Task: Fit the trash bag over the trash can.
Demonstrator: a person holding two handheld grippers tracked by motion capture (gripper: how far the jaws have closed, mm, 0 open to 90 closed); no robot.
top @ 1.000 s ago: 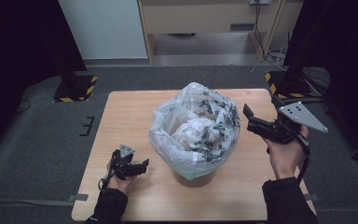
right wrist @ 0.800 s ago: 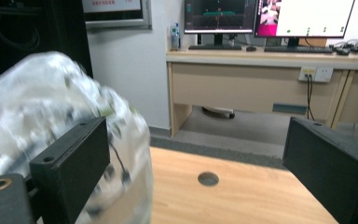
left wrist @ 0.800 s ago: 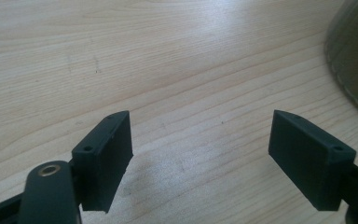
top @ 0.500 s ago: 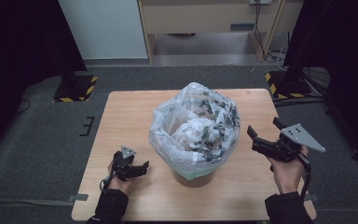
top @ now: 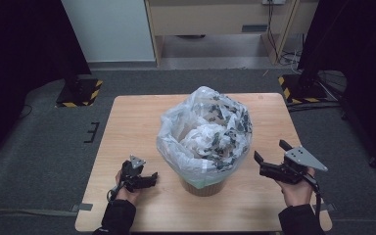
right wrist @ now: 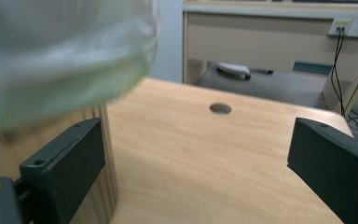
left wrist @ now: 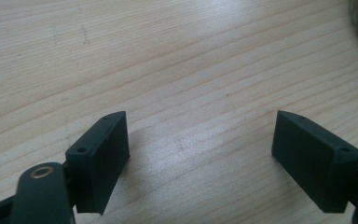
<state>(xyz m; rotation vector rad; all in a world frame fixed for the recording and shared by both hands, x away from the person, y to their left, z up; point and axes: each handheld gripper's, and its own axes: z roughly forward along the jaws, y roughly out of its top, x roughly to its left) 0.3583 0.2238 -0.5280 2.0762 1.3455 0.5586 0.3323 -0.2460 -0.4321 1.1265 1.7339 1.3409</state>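
The wooden table (top: 127,122) occupied the centre of the high view. At its middle stood a wooden bin (top: 203,186) lined with a clear plastic bag (top: 205,129), the bag's patterned rim folded out over the bin and hanging down its sides.

The right gripper (top: 269,159) sat at the lower right of the high view, just beside the bag's right edge, pointing toward the upper left. Its jaws stood wide apart with nothing between them. In the right gripper view (right wrist: 196,158), the bin's slatted wall (right wrist: 100,163) lay at the left, close to the left-hand jaw; contact could not be determined, since the bag (right wrist: 65,56) above it was blurred.

The left gripper (top: 149,179) rested at the lower left of the high view, low over the table and well apart from the bin. In the left gripper view (left wrist: 200,140), its jaws stood wide apart over bare wood (left wrist: 168,56), having just opened slightly further, gripping nothing.
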